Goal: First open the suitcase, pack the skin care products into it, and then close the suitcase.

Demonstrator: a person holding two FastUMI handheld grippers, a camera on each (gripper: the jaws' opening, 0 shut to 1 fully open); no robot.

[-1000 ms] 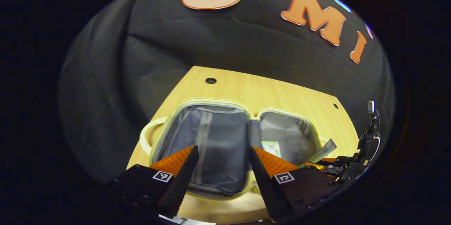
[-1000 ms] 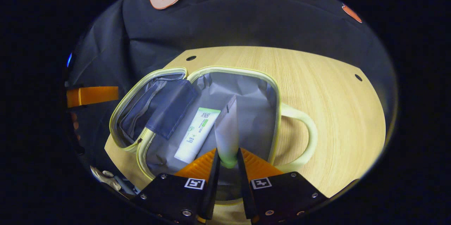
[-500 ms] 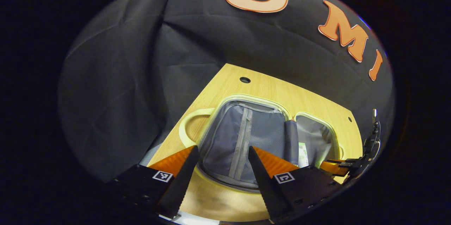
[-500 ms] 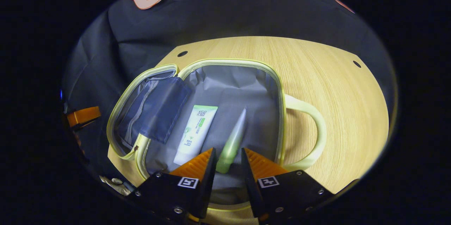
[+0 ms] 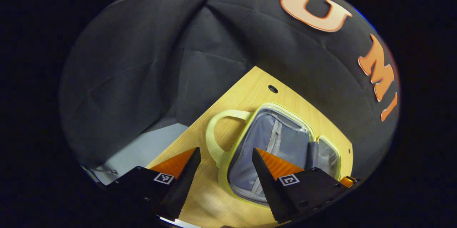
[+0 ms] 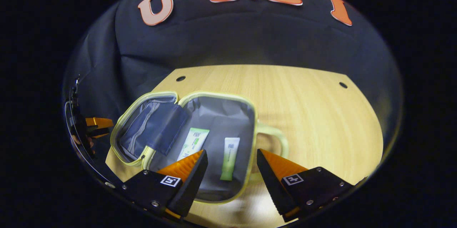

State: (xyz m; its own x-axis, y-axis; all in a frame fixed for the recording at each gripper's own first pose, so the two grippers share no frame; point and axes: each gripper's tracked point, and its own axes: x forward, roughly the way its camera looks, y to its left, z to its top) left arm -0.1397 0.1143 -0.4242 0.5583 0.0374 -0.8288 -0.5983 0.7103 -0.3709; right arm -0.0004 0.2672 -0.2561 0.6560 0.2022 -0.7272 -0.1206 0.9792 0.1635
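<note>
The suitcase [image 6: 200, 138] is a small soft case with a pale yellow-green rim and grey lining, and it lies fully open on the wooden table [image 6: 314, 114]. In the right gripper view its two halves lie flat side by side. The left half has a zipped pocket and a dark blue flap [image 6: 167, 128] that hangs over the hinge. The right half holds two skin care tubes, lying near each other but apart. One is a white tube with green print [image 6: 193, 142], partly hidden behind the gripper's finger. The other is a pale green tube [image 6: 229, 158], which lies free on the lining with its cap end toward the camera. A yellow-green handle [image 6: 275, 138] sticks out from the right side of the case onto the table.

The right gripper [image 6: 232, 171] hangs above the near edge of the case. Its orange-and-black fingers are spread wide and hold nothing; the pale green tube shows in the gap between them, below them and not touched.

The left gripper [image 5: 225, 171] is also wide open and empty. In the left gripper view it is above the table at the handle side [image 5: 217, 138] of the suitcase [image 5: 275, 149]; the zipped half lies just in front of its right finger. At the far left of the right gripper view a part of the left gripper shows, with an orange finger [image 6: 98, 122]
</note>
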